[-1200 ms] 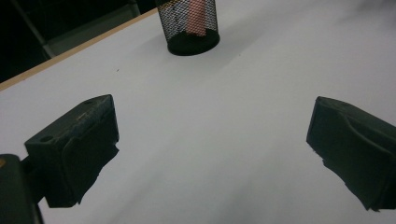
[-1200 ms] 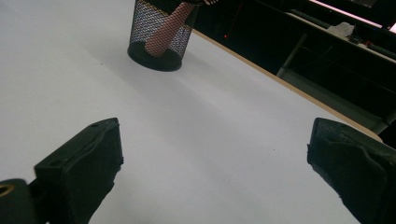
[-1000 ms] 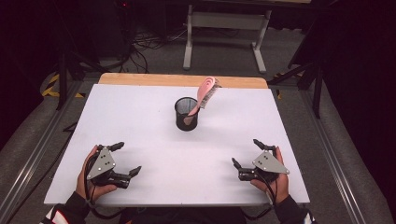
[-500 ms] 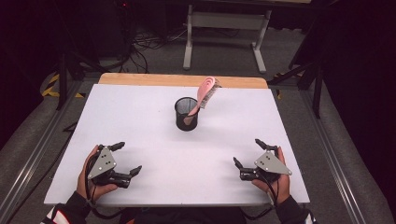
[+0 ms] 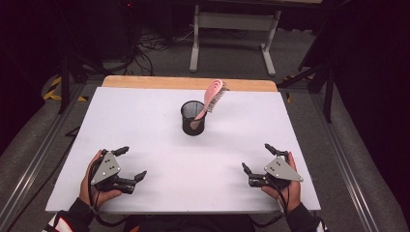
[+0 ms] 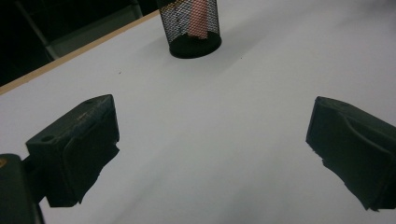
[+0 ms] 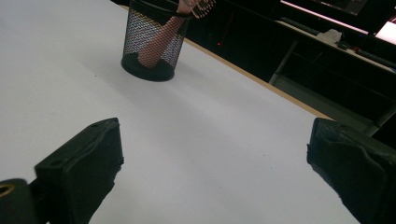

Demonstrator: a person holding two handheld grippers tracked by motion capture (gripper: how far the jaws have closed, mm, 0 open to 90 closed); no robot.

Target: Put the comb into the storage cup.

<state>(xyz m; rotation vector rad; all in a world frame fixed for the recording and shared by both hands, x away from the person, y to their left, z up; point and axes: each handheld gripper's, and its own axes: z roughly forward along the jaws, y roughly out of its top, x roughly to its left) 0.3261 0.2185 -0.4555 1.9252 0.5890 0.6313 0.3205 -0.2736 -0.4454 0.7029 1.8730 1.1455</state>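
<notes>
High view: pink brush (image 5: 212, 99) leaning in black mesh cup (image 5: 193, 117); left hand-held gripper (image 5: 129, 163) and right hand-held gripper (image 5: 256, 158) both spread wide, empty.

A white table (image 5: 159, 121) with a wooden far edge; a black mesh cup (image 5: 193, 117) stands on it, well beyond both grippers' fingers (image 5: 140, 175).

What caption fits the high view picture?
Pink brush in a mesh cup, open tongs resting on the white table.

A mesh cup (image 5: 193, 117) is set on the table (image 5: 145, 116) ahead of and between the left tongs (image 5: 131, 163) and right tongs (image 5: 255, 158); a hairbrush (image 5: 209, 101) is stood in it.
</notes>
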